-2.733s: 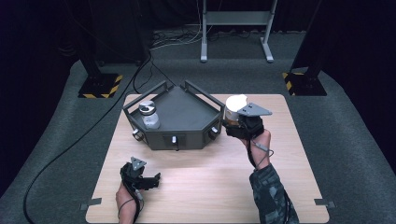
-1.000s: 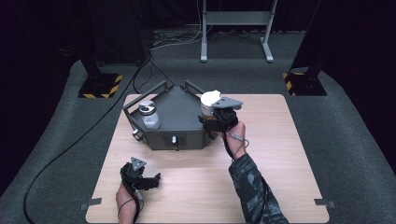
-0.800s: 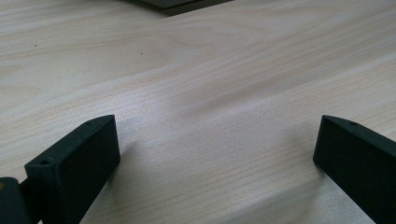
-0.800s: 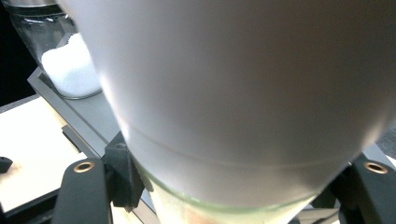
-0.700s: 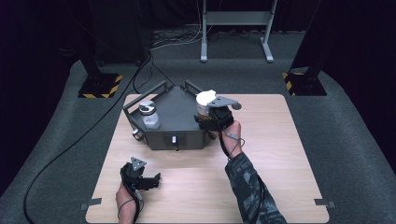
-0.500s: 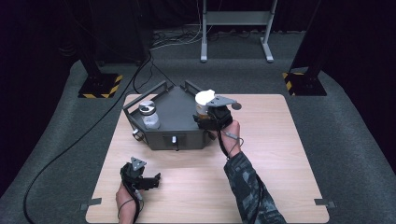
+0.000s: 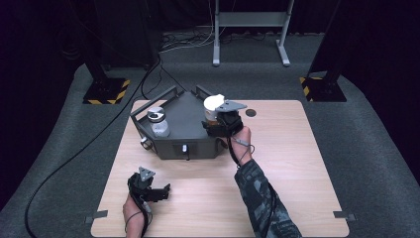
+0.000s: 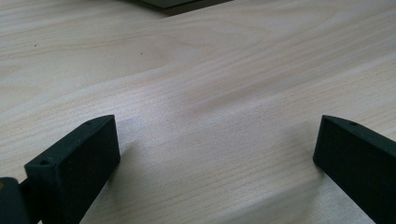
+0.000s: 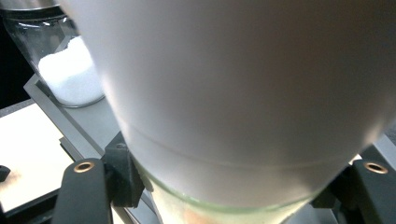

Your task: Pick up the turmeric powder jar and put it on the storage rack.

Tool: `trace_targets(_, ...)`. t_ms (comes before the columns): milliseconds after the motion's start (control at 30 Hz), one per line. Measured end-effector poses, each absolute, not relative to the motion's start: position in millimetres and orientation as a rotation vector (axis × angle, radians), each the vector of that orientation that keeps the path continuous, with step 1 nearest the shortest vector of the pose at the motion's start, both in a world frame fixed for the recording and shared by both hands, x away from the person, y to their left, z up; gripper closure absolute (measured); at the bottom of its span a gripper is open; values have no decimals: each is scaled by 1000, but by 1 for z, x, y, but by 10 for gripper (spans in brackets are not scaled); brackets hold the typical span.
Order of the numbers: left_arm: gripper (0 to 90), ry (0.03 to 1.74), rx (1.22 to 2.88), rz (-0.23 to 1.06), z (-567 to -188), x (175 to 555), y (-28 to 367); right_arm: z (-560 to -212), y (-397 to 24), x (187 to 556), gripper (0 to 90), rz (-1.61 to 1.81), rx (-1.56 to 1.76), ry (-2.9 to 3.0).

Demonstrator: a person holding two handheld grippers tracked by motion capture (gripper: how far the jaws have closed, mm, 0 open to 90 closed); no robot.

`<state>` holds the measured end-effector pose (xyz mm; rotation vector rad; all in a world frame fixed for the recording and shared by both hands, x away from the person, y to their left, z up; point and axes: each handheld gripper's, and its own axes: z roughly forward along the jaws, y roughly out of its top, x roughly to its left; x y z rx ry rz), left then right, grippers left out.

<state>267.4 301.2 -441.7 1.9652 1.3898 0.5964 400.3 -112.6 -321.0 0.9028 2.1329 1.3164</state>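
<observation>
Here, the right gripper [image 7: 218,122] holds a white-capped glass jar [image 7: 214,105] between its closed jaws, upright, its long axis vertical, the cap rising above the jaws and the glass body reaching below them. It hangs over the right end of the grey tray [image 7: 184,133], whose deck lies straight beneath the jaws. A second jar of white powder [image 9: 70,70] stands well off to the jaws' left. The left gripper [image 7: 154,191] rests low on the wooden table [image 7: 297,168], jaws wide open and empty, far from both jars.
</observation>
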Motion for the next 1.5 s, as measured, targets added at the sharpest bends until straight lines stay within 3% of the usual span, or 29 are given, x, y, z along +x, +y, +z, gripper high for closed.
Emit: trace_targets(1500,3,1387,1968,597,-442,267,301,-347,-101,410,299,1345,896,2129)
